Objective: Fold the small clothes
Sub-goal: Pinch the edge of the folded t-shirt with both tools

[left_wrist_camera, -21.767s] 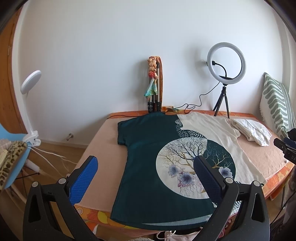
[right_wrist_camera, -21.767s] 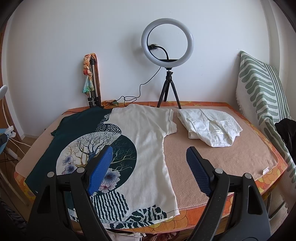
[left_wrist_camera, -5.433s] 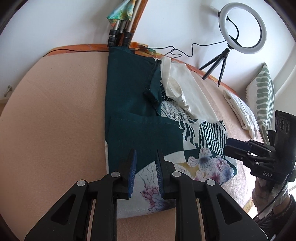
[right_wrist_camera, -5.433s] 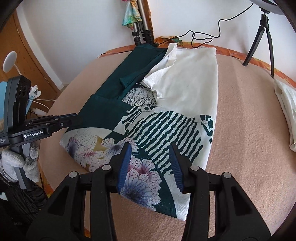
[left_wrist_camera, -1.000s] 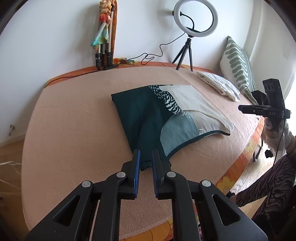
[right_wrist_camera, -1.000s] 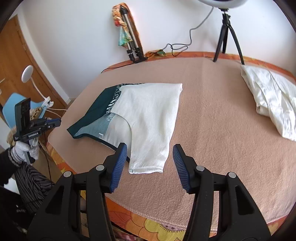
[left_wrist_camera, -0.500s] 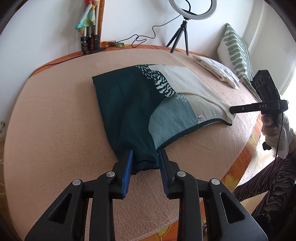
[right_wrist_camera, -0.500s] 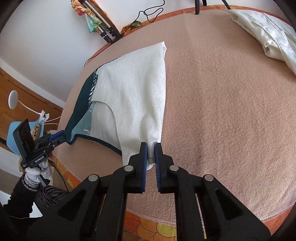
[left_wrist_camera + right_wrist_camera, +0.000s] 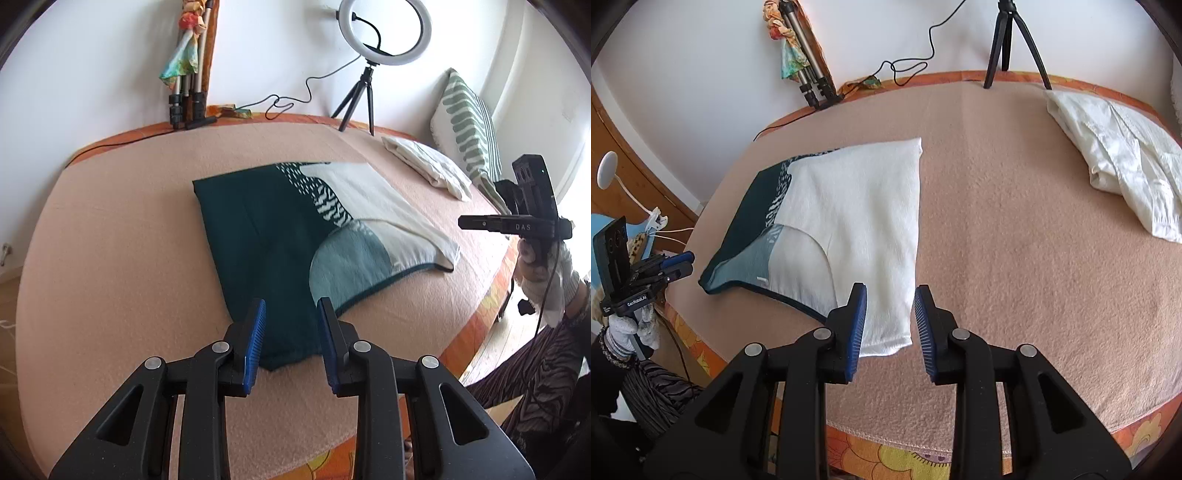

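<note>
while the folded t-shirt [image 9: 291, 236] lies flat near the middle of the worktop [image 9: 110, 258], which is covered by a peach blanket, both grippers sit at its near corners with nothing clamped. the left gripper [image 9: 290, 339] has its jaws apart, one blue pad on each side of the dark green corner of the shirt; the cloth lies between them on the blanket and the pads do not press it. the right gripper [image 9: 890, 325] stands the same way at the cream corner: its jaws have just been opening, and the cream hem lies loose between the pads, flat on the blanket. in the left wrist view the right gripper shows at the far right edge, held in a gloved hand [image 9: 543, 280] above a striped sleeve; in the right wrist view the left gripper shows at the left edge, off the worktop's side, in a gloved hand [image 9: 631, 328] too.

the shirt is dark green on one side, cream on the other, with a paler teal curved panel and a dark hem line along the near edge. a crumpled white garment [image 9: 1123, 162] lies well apart on the blanket. a ring light [image 9: 384, 33] on a tripod stands at the back edge, a folded tripod with a bright scarf [image 9: 188, 62] leans on the wall, and a green-striped pillow [image 9: 469, 125] stands near the white garment.
</note>
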Motion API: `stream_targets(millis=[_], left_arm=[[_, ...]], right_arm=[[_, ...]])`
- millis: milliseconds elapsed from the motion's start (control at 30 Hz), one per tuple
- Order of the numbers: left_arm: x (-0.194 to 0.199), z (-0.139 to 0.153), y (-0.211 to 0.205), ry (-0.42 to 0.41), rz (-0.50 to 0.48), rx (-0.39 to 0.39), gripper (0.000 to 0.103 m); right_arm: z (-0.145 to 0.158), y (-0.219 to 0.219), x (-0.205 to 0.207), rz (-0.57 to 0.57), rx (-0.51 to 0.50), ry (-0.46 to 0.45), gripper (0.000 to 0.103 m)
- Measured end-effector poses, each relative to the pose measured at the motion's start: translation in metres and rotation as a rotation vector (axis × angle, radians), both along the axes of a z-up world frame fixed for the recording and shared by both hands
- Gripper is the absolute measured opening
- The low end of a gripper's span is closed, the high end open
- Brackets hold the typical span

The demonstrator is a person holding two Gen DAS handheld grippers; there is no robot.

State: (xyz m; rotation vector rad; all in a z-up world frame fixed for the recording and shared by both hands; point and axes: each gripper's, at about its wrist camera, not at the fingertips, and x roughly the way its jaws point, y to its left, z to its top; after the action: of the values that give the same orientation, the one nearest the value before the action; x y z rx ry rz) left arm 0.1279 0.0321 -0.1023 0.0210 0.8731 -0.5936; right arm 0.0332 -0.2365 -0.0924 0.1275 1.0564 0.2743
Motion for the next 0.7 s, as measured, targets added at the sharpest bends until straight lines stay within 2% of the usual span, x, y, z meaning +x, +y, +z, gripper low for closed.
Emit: stream_targets(millis=[100,167,267,333,433,567,633,700], left_arm=[[0.014,0.001,-0.016,-0.005,-0.005,0.010,0.027],[0.024,-0.007,-0.029,0.030,-0.020,0.014,0.027],[0.032,-0.024,-0.044,0.075,-0.021,0.070,0.027],[0.036,-0.038,-0.051,0.127,-0.030,0.105,0.027],[0.033,-0.038,-0.053,0.126,-0.032,0.122,0.027],[0.029,-0.016,-0.036,0.093,0.029,0.054,0.027],[0.027,-0.007,-0.026,0.066,0.075,0.046,0.027],[0.028,-0.002,-0.012,0.084,0.117,-0.002,0.027]], right_arm=[[0.005,0.012,0.011,0.034,0.023,-0.039,0.029],[0.004,0.026,0.021,0.066,0.006,-0.046,0.029],[0.003,0.045,0.039,0.100,0.007,-0.054,0.029],[0.005,0.055,0.052,0.115,0.042,-0.057,0.029],[0.009,0.082,0.078,0.163,0.051,-0.072,0.029],[0.001,0.127,0.113,0.272,0.034,-0.053,0.028],[-0.011,0.145,0.133,0.293,0.016,-0.028,0.025],[-0.026,0.158,0.148,0.309,-0.025,-0.008,0.025]])
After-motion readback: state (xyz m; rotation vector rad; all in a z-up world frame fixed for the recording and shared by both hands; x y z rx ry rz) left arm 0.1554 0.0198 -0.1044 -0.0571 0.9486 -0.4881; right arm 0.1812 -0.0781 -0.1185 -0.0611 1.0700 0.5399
